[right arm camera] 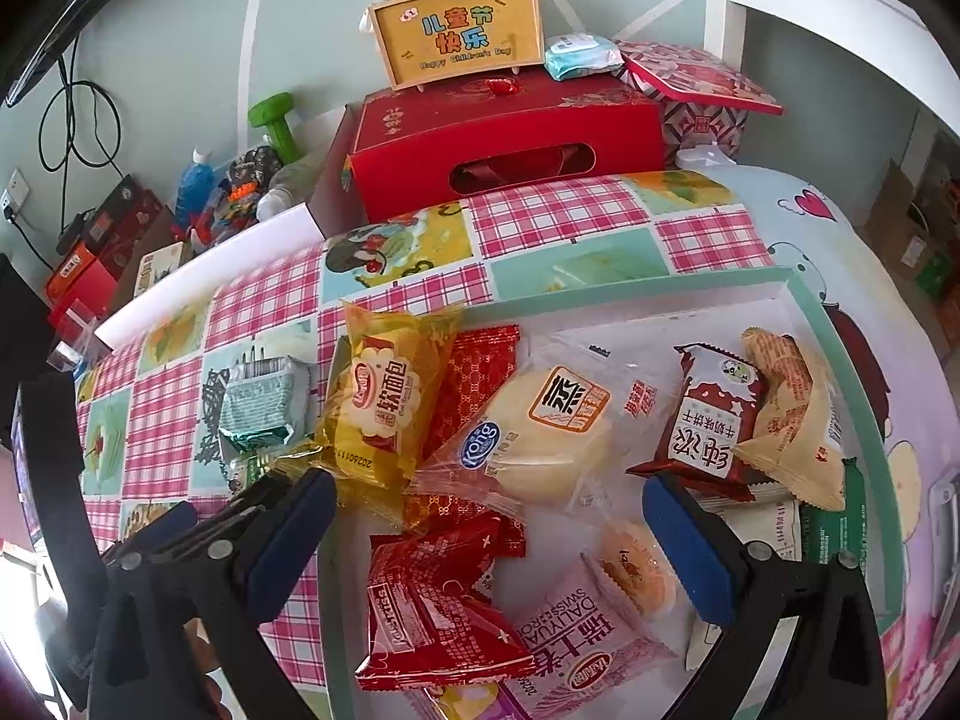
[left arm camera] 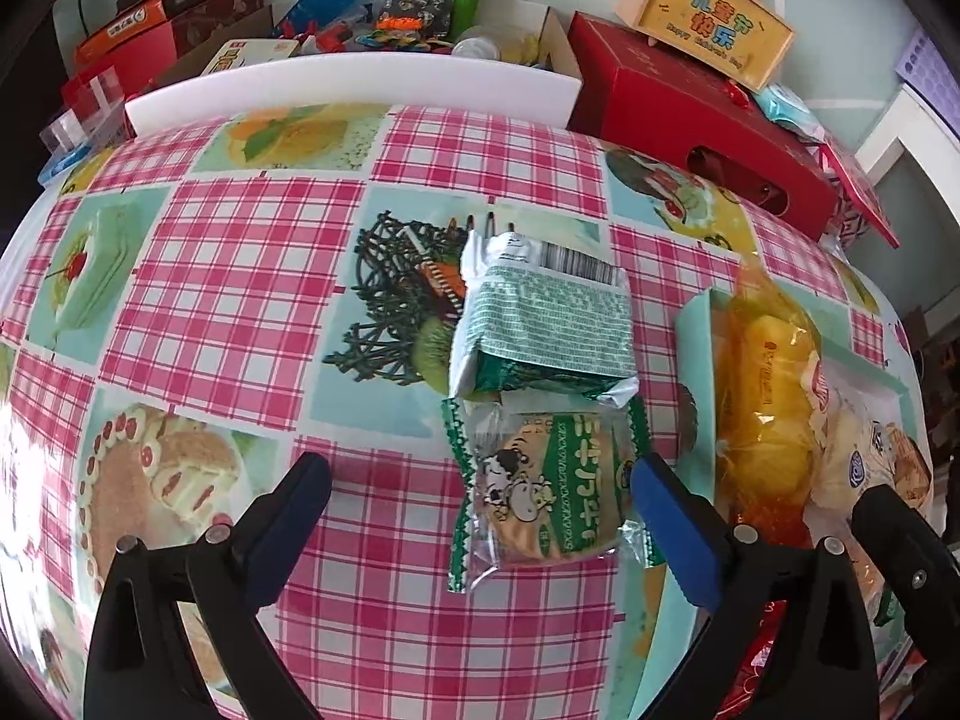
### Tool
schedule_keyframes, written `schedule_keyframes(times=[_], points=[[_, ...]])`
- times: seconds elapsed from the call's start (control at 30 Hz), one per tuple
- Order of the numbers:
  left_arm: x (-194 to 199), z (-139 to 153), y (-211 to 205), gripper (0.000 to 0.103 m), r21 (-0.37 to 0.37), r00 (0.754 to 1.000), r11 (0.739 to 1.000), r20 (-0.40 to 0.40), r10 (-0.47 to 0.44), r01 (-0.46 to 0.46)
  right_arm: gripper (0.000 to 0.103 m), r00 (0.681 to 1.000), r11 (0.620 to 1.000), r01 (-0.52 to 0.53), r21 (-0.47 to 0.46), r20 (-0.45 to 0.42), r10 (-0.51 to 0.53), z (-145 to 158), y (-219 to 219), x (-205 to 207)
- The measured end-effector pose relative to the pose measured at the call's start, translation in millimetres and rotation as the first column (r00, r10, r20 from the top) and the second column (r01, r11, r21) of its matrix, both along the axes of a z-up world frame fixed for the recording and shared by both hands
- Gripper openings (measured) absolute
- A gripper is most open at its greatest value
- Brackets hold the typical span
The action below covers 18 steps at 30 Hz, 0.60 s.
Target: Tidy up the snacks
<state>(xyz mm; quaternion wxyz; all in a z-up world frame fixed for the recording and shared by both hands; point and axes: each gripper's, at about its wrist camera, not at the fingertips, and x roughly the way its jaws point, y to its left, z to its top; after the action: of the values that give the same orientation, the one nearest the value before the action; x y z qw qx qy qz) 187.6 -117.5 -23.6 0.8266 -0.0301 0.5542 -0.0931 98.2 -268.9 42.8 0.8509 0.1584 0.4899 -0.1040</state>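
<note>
The cow-print biscuit packet (left arm camera: pixel 540 492) (light, crinkly, slippery) is best pinched across its middle — left gripper (left arm camera: pixel 480 498) spread wide, right gripper (right arm camera: pixel 489 522) likewise spread, nothing held.

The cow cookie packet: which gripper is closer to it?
Left. The left gripper hangs open right over the cow cookie packet; the right gripper is off to the side, open over the tray.
</note>
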Motion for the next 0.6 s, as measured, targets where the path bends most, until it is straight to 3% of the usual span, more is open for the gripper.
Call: schedule_keyframes(times=[0.2,0.6], points=[[0.8,-4.1,-12.8,0.1,0.027,0.999,0.999,0.0,-0.033,0.033,0.103,1.0,1.0,-0.004,-0.002,-0.004,0.004,-0.6,1.1,-0.2],[5.4,-3.0,22.6,0.1,0.067,0.999,0.997,-0.008,0.046,-0.046,0.103,1.0,1.0,-0.018,-0.006,0.004,0.018,1.0,5.7,0.4]])
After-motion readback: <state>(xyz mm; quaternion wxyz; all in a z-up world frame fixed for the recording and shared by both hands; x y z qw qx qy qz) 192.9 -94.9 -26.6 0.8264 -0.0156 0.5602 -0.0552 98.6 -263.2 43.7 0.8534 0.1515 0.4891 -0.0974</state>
